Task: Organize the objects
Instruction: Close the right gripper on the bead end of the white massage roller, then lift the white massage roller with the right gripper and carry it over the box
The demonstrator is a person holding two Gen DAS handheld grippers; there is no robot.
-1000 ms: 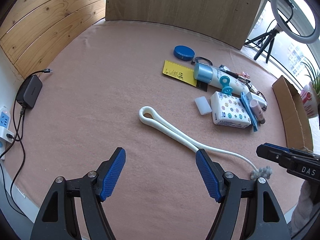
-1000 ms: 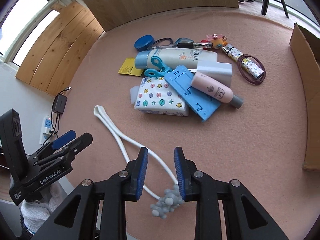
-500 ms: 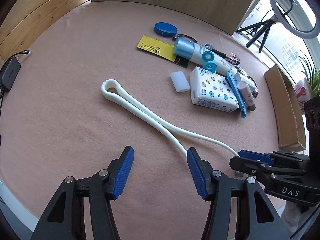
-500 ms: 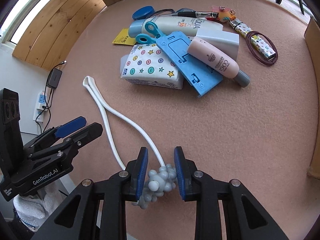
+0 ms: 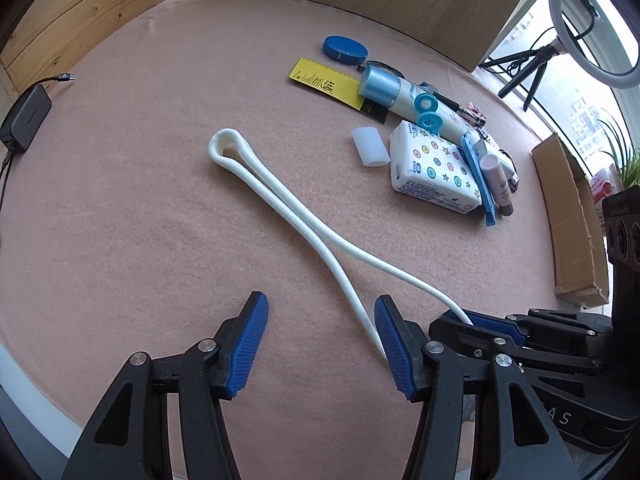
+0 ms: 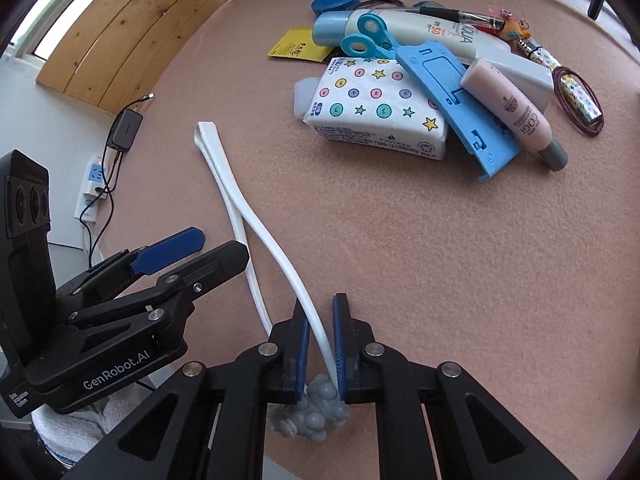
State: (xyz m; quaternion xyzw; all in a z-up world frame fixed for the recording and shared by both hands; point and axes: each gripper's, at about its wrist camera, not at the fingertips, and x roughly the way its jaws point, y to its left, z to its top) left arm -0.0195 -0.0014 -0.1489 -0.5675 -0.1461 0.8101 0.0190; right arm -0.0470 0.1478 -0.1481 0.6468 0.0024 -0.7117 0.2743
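Note:
A long white looped strap lies across the pink table, its loop end far left; it also shows in the right wrist view. A grey knobbly charm hangs at its near end. My right gripper is shut on the strap just above the charm; it also shows in the left wrist view. My left gripper is open and empty, its right finger beside the strap's other strand. It appears at the left of the right wrist view.
A pile at the far right holds a star-print tissue pack, blue holder, pink tube, sunscreen tube, blue scissors, yellow ruler and blue lid. A cardboard box stands right. A charger lies left.
My right gripper has closed from around the charm onto the strap. My left gripper has moved in toward the strap's near end and stays open.

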